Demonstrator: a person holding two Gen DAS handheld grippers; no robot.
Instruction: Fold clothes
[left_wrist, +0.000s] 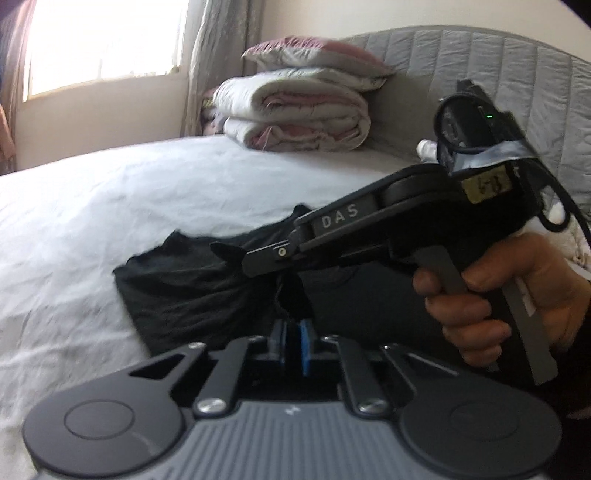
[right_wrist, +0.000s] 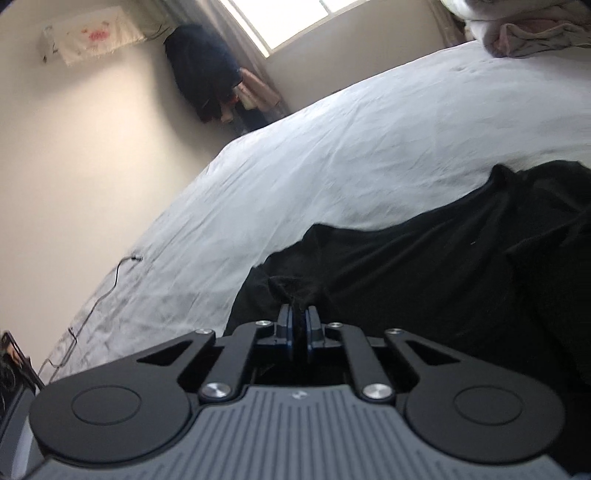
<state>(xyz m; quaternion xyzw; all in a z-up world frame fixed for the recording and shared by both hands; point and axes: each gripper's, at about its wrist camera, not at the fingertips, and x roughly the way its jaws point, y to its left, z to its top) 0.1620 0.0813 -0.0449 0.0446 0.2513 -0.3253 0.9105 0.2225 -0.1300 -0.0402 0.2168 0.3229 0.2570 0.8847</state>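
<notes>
A black garment (left_wrist: 192, 295) lies rumpled on the white bed sheet (left_wrist: 110, 206). In the left wrist view my left gripper (left_wrist: 292, 332) sits at the bottom, its blue pads shut on a raised pinch of the black cloth. Just above it a hand (left_wrist: 498, 295) holds my right gripper (left_wrist: 229, 254), which points left with a tuft of the same cloth sticking out of its tip. In the right wrist view the right gripper (right_wrist: 299, 314) is shut on a bunched edge of the black garment (right_wrist: 443, 266), which spreads away to the right.
A stack of folded white and pink quilts (left_wrist: 295, 110) rests against the grey padded headboard (left_wrist: 480, 66). A thin cable (right_wrist: 110, 280) trails over the bed's left edge. Dark clothes (right_wrist: 207, 74) hang in the room corner beside the window (left_wrist: 103, 40).
</notes>
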